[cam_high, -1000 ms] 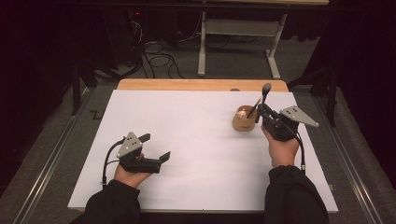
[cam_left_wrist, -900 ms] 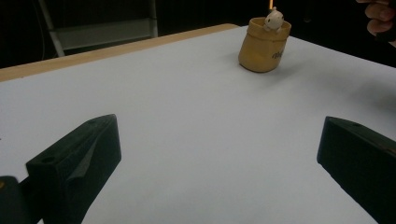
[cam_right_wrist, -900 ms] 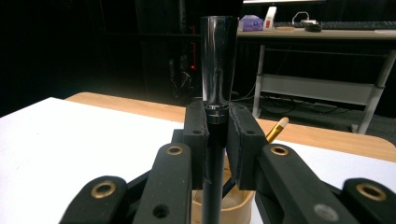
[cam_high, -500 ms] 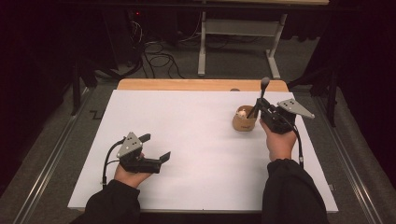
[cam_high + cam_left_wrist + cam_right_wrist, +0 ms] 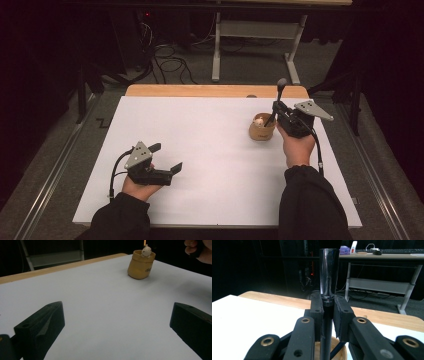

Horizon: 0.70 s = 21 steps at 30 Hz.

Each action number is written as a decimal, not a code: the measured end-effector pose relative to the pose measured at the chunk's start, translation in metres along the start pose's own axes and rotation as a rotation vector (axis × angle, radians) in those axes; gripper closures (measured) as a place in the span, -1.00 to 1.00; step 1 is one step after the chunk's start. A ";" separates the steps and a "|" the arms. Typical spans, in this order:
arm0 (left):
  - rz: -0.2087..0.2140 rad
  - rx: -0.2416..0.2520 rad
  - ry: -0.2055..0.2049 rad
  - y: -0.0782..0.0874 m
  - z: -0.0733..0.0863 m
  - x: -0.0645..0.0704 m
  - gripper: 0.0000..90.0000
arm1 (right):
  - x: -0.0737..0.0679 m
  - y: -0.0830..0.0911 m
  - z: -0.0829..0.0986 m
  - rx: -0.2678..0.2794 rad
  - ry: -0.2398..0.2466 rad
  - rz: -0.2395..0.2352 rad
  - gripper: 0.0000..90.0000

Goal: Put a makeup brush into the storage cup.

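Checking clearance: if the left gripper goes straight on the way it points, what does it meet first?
Probably nothing soon: the left gripper faces bare white table. The tan cup sits far off and right of centre, though depth is unclear.

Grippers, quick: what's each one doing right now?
Left gripper: open, holding nothing, low over the white table.
Right gripper: closed on a dark pen, above the tan cup.

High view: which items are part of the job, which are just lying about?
In the job:
- right hand-held gripper, shut on black pen
- tan cup with small white figure

Lying about:
- left hand-held gripper, open, idle
- background desk
- floor cables
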State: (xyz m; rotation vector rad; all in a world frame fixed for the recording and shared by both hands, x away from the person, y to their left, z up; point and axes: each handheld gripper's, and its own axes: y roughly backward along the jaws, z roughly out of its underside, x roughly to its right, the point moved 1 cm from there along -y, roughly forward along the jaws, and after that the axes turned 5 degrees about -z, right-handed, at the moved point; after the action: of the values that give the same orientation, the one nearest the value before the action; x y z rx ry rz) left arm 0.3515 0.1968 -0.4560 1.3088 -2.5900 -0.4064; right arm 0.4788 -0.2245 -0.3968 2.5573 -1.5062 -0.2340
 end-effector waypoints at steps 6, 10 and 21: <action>0.000 0.001 0.000 0.000 0.000 0.000 -0.99 | 0.002 -0.003 0.002 -0.009 -0.010 0.002 0.79; 0.000 0.000 -0.001 0.000 0.000 0.000 -0.99 | 0.004 -0.006 0.005 -0.018 -0.014 0.006 0.79; -0.001 0.001 0.002 0.000 0.000 -0.001 -0.99 | 0.007 -0.014 0.016 -0.047 -0.039 0.011 0.79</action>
State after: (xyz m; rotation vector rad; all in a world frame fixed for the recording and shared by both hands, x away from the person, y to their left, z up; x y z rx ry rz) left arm 0.3515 0.1976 -0.4560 1.3106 -2.5885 -0.4039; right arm 0.4900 -0.2247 -0.4154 2.5216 -1.5095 -0.3151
